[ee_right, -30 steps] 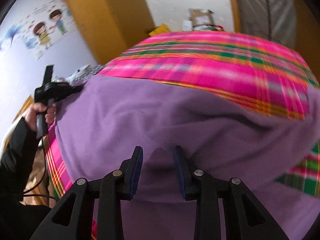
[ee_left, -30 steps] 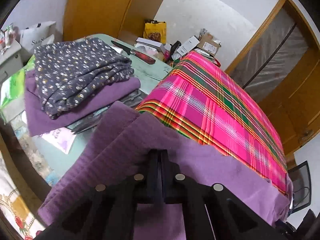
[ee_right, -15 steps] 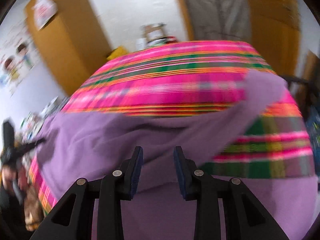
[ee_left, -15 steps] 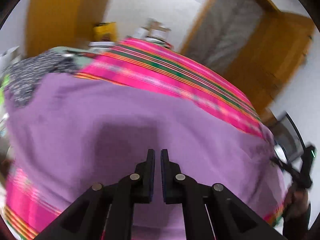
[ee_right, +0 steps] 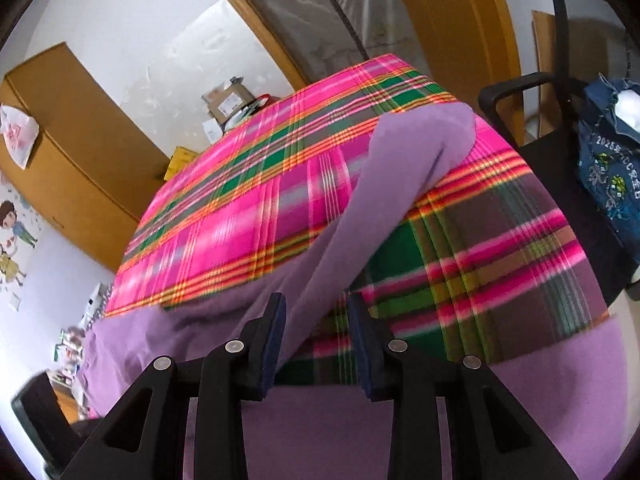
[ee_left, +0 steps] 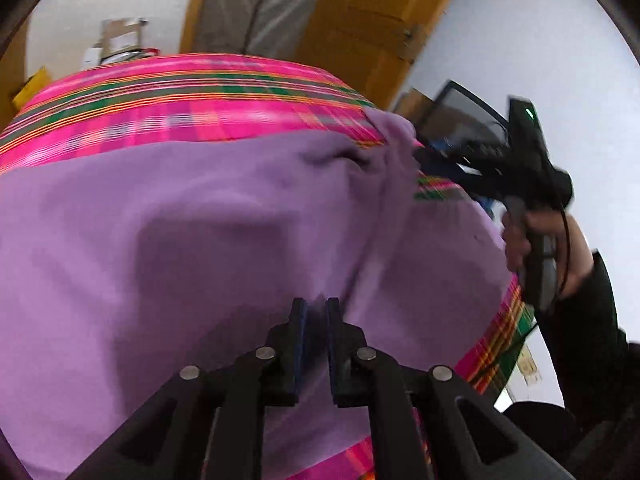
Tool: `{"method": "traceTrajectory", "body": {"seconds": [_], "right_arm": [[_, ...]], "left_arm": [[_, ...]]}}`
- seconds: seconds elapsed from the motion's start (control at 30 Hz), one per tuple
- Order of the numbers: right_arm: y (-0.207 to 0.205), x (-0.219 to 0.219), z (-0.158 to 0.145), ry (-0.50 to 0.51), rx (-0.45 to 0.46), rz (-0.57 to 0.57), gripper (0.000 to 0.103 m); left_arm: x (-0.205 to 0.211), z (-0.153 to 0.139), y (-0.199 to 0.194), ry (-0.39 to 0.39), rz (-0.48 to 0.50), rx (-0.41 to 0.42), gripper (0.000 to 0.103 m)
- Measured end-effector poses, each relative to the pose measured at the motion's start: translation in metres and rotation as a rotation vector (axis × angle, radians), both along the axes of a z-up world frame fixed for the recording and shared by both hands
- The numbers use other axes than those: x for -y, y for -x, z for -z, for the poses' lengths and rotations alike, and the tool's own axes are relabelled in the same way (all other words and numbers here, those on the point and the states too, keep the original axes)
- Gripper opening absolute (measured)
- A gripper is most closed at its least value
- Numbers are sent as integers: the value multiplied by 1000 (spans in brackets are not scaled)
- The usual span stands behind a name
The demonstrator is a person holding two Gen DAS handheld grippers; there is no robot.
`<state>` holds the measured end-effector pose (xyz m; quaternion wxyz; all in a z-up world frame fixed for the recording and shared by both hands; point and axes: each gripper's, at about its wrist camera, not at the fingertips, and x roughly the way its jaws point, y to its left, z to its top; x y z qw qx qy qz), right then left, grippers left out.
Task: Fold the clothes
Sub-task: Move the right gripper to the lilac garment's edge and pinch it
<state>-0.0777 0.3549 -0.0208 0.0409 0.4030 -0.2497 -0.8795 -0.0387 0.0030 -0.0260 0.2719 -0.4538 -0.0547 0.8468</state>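
Observation:
A purple garment point(ee_left: 200, 220) lies spread over the pink plaid tablecloth point(ee_left: 200, 100). My left gripper point(ee_left: 316, 304) hovers above its middle. Its jaws are opening, with a narrow gap and no cloth pinched between the pads. In the right wrist view a purple sleeve point(ee_right: 400, 168) runs from the table's far right corner down toward my right gripper point(ee_right: 316, 300). That gripper is open, its pads well apart and not pressing the sleeve. The left wrist view shows the right gripper point(ee_left: 424, 156) at the garment's right edge, held by a hand point(ee_left: 536, 236).
A black office chair point(ee_right: 560, 120) carrying a denim bag point(ee_right: 608, 160) stands just off the table's right side. Cardboard boxes point(ee_right: 228, 100) crowd the far end. A wooden cabinet point(ee_right: 60, 140) stands on the left and a wooden door point(ee_left: 360, 20) behind the table.
The left view has swung right, away from the stacked folded clothes and onto the spread purple garment, and its jaws have parted slightly. The right view has swung right toward the chair.

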Motion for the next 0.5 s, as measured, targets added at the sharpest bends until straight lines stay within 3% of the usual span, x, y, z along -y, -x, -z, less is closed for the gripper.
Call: {"method": "traceTrajectory", "body": {"seconds": [0.17, 0.23, 0.5], "right_arm": [[18, -1, 10, 18, 32, -26, 32], [18, -3, 10, 25, 17, -25, 8], [6, -4, -4, 30, -59, -32, 6]], "left_arm": [[-12, 0, 3, 8, 25, -5, 15], [-12, -7, 0, -5, 42, -21, 16], [-32, -7, 0, 21, 115, -32, 20]]}}
